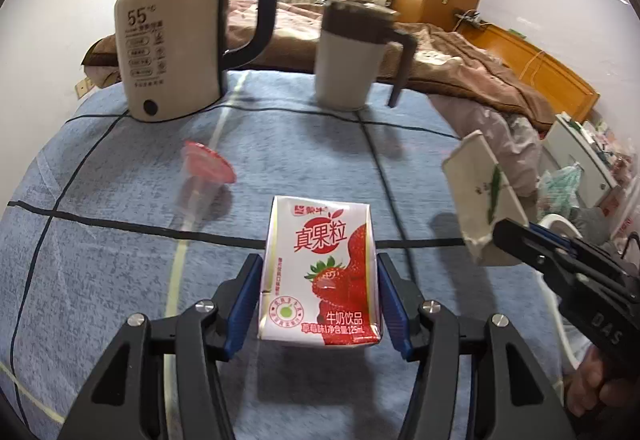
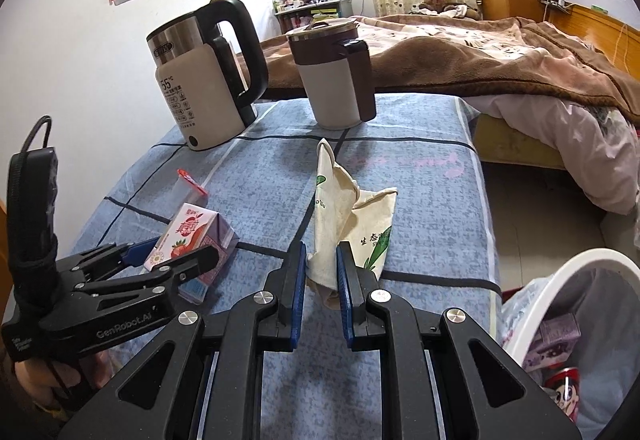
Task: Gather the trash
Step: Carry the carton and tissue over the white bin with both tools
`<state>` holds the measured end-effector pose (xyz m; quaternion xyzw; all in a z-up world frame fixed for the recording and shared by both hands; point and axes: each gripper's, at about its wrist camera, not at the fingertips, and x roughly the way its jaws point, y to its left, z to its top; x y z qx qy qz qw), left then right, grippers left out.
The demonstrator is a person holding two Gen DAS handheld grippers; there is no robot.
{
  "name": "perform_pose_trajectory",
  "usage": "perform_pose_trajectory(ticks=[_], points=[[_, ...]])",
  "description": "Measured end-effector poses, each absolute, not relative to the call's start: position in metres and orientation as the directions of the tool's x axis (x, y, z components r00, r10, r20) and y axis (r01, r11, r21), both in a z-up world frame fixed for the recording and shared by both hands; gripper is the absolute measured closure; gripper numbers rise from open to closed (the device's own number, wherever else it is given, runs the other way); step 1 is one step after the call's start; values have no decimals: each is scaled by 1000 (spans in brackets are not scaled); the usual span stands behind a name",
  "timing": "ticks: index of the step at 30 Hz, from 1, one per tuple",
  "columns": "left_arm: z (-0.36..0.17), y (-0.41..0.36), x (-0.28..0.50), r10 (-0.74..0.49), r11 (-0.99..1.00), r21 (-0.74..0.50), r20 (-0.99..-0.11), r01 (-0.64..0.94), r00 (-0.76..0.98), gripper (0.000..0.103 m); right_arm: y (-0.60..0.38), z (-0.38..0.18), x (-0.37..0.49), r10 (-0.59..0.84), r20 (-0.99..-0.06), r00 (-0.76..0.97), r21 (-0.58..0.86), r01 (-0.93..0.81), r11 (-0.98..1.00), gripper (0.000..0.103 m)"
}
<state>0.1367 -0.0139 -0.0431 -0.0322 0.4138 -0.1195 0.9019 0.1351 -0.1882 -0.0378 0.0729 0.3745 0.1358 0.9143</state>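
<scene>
A strawberry milk carton [image 1: 322, 276] is clamped between the blue pads of my left gripper [image 1: 320, 300], just above the blue checked tablecloth [image 1: 120, 260]; it also shows in the right wrist view [image 2: 192, 240]. My right gripper [image 2: 321, 272] is shut on a crumpled white paper cup [image 2: 352, 216] with green print, held above the cloth; the cup shows at the right of the left wrist view [image 1: 482, 196]. A clear plastic cup with a red lid [image 1: 204, 176] lies on its side on the cloth, and also shows in the right wrist view [image 2: 191, 184].
An electric kettle [image 1: 172, 40] and a white lidded mug [image 1: 352, 56] stand at the table's far edge. A white bin [image 2: 560, 328] lined with a bag and holding trash sits on the floor at the right. A bed [image 2: 480, 52] lies beyond.
</scene>
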Motion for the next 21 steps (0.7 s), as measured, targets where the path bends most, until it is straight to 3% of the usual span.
perform_pose_trajectory(ticks=[21], points=[[10, -99, 83, -363, 920, -138, -658, 367, 660, 45, -278, -2, 53, 202, -596, 777, 261, -51, 964, 87]])
